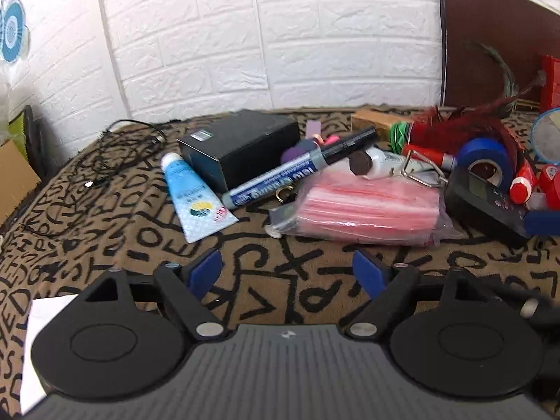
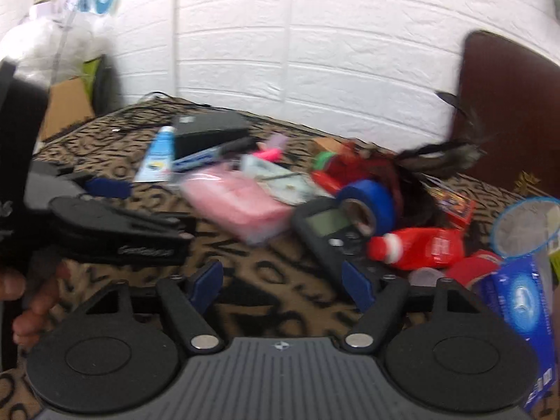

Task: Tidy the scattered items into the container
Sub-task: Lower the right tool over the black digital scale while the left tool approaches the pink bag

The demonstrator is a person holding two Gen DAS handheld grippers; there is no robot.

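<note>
Left gripper spread wide, nothing between the blue pads, low over the brown letter-patterned tabletop, just short of the pink plastic-wrapped packet. Across that packet's far edge, a blue-and-grey marker pen with a black cap; left of the packet, a pale blue squeeze tube against a black rectangular box; right of the packet, a roll of blue tape. Right gripper parted too, nothing gripped, dark calculator just beyond its right finger. Container not identifiable

Both wrist views face the wall, sharing the clutter; the right seems blurrier.
</note>
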